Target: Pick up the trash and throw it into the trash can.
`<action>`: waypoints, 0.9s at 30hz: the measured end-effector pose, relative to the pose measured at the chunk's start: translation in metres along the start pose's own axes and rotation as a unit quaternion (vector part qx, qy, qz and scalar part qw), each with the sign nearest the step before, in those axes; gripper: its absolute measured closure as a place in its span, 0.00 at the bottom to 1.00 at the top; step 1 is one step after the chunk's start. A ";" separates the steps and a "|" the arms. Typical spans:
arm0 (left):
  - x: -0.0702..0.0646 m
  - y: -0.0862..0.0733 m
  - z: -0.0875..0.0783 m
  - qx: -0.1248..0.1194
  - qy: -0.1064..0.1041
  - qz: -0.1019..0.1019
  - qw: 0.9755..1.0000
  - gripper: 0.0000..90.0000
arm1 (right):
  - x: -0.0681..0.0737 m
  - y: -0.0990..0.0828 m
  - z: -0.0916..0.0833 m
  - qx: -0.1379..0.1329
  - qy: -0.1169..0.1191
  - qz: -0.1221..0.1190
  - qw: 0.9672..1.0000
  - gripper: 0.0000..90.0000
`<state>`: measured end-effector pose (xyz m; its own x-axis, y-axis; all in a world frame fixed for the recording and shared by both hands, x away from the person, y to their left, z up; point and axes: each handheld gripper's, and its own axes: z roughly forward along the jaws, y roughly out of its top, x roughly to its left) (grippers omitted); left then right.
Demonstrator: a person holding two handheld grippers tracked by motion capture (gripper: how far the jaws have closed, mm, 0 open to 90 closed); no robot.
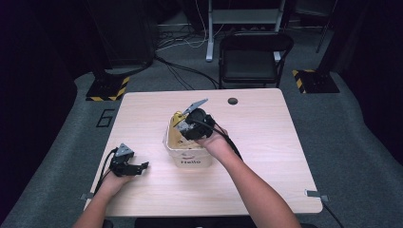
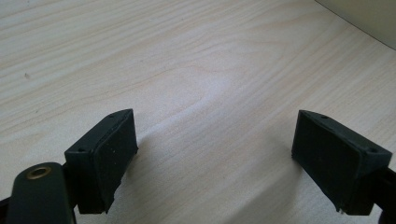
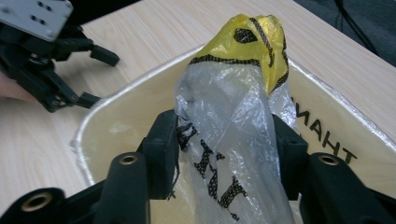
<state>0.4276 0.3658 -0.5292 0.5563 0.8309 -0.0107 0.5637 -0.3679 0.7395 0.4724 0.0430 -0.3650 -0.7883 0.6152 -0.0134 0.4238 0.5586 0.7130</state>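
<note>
Centrally, right gripper point(image 3: 224, 154) clamps a plastic bag point(image 3: 233, 135) over the tub point(image 1: 190, 159) at mid-table. Left gripper point(image 1: 129, 165) rests on the table point(image 1: 256, 142), jaws apart, holding nothing.

We see the table point(image 1: 256, 142) from above, looking forward. Left gripper view skims bare wood close up. Right gripper view peers into the tub point(image 3: 116, 116), sharing it with the high view.
</note>
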 end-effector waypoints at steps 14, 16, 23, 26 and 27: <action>0.000 0.000 0.000 0.001 0.000 0.001 1.000 0.15 | -0.001 -0.012 0.001 0.003 -0.037 0.006 0.999 0.33; 0.000 0.000 0.000 0.001 0.000 0.003 1.000 0.16 | -0.002 -0.016 -0.005 0.003 -0.037 0.005 0.999 0.33; 0.000 0.000 0.000 0.001 0.001 0.003 1.000 0.16 | -0.013 -0.034 -0.025 -0.001 -0.045 0.017 0.999 0.33; 0.000 0.000 0.000 0.001 0.001 0.003 1.000 0.16 | -0.021 -0.043 -0.033 -0.009 -0.050 0.016 0.999 0.33; 0.000 0.000 0.000 0.001 0.001 0.003 1.000 0.16 | -0.023 -0.046 -0.037 -0.012 -0.050 0.021 0.998 0.33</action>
<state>0.4277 0.3660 -0.5290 0.5584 0.8296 -0.0048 0.5619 -0.3740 0.7378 0.4549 -0.0176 -0.3719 -0.7210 0.6910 -0.0523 0.4434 0.5180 0.7315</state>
